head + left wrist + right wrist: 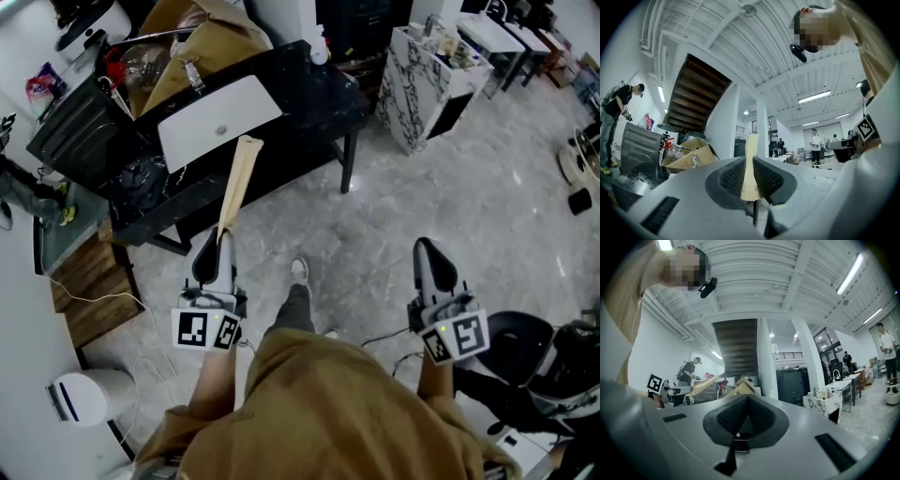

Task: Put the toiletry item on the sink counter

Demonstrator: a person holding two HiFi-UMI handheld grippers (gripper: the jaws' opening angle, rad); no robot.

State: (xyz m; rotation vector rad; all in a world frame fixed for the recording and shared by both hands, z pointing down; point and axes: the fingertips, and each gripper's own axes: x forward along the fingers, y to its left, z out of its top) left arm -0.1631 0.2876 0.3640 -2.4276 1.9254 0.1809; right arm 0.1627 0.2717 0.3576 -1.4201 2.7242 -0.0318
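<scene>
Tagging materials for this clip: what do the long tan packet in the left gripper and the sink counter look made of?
The long tan packet: matte paper, likely kraft; flat, zigzag-cut end. The sink counter: polished black stone or laminate, judging by its sheen; which, unclear.

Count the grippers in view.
2. The left gripper is at lower left of the head view, shut on a long tan packet; the right gripper is at lower right, shut and empty. None appears hidden.
</scene>
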